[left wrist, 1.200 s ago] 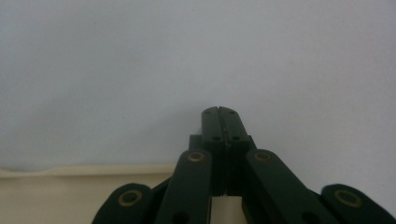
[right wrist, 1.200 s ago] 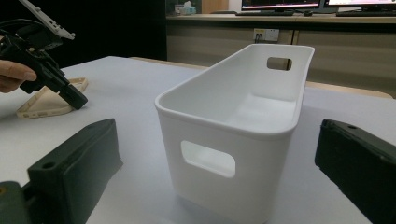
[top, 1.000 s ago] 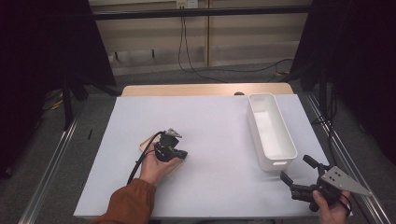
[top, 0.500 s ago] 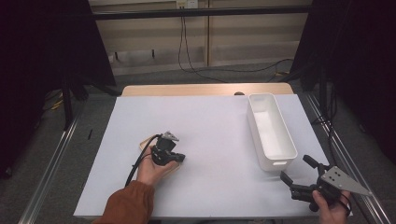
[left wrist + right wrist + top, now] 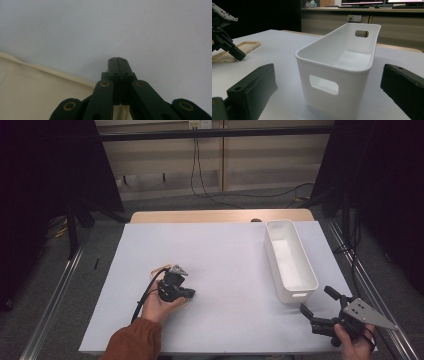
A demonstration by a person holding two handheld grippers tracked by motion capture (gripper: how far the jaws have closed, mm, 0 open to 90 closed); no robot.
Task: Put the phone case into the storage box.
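Note:
My left gripper (image 5: 189,293) is held in a hand with an orange sleeve at the left middle of the white table. Its jaws are shut with nothing between them, and the tips (image 5: 117,60) point down at the table top. A beige phone case (image 5: 159,270) lies flat just beside and behind it, and it is also in the left gripper view (image 5: 37,92). My right gripper (image 5: 317,301) rests at the near right corner, open wide, its fingers (image 5: 254,87) facing the short end of a white bin (image 5: 337,65).
The white bin (image 5: 306,285) is empty, has handle cutouts, and stands lengthwise along the table's right side. A wooden edge (image 5: 220,216) runs along the far side. A black cable (image 5: 145,297) trails from the left gripper. Metal rails flank the table.
The left gripper has shifted slightly toward the near edge, still shut beside the phone case. The right gripper has not moved.

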